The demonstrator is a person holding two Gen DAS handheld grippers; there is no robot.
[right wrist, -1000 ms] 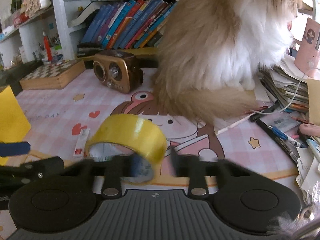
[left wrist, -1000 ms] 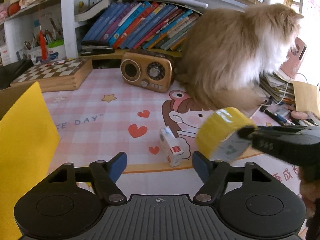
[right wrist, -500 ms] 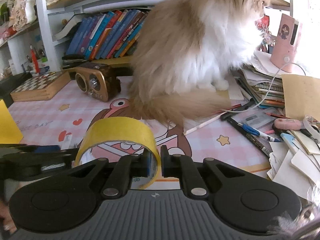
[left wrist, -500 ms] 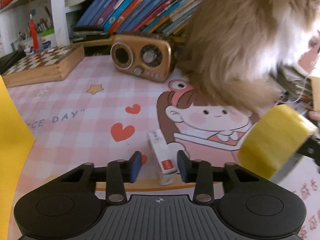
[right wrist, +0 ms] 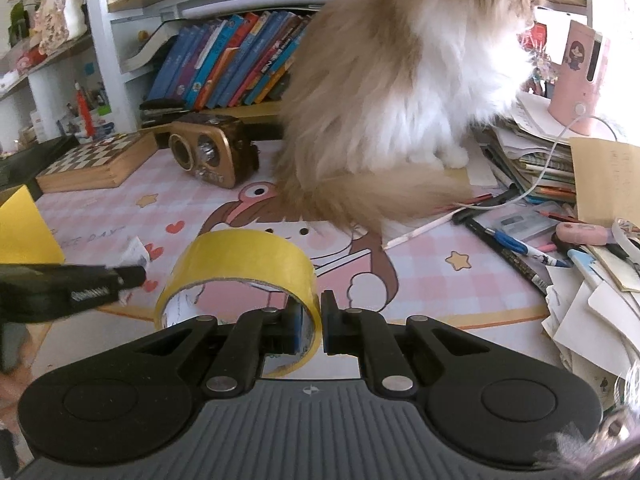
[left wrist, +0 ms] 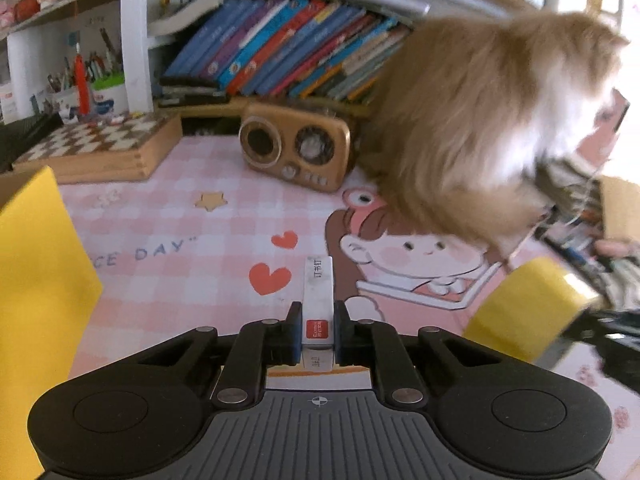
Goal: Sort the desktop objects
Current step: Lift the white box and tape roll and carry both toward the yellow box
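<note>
My left gripper (left wrist: 317,330) is shut on a small white staple box (left wrist: 318,296) with a red label, held lengthwise between the fingers over the pink desk mat (left wrist: 180,224). My right gripper (right wrist: 310,322) is shut on the wall of a yellow tape roll (right wrist: 244,258), held above the mat. The tape roll also shows at the right of the left wrist view (left wrist: 524,308). The left gripper (right wrist: 72,286) with the box shows blurred at the left of the right wrist view.
A fluffy cat (right wrist: 400,92) sits mid-desk. A gold radio (left wrist: 296,146), a chessboard box (left wrist: 100,148) and a row of books (left wrist: 288,56) stand behind. A yellow box wall (left wrist: 36,300) is at left. Pens and papers (right wrist: 560,248) crowd the right.
My left gripper moved down onto the staple box and closed on it. My right gripper kept hold of the tape roll and drew it away to the right.
</note>
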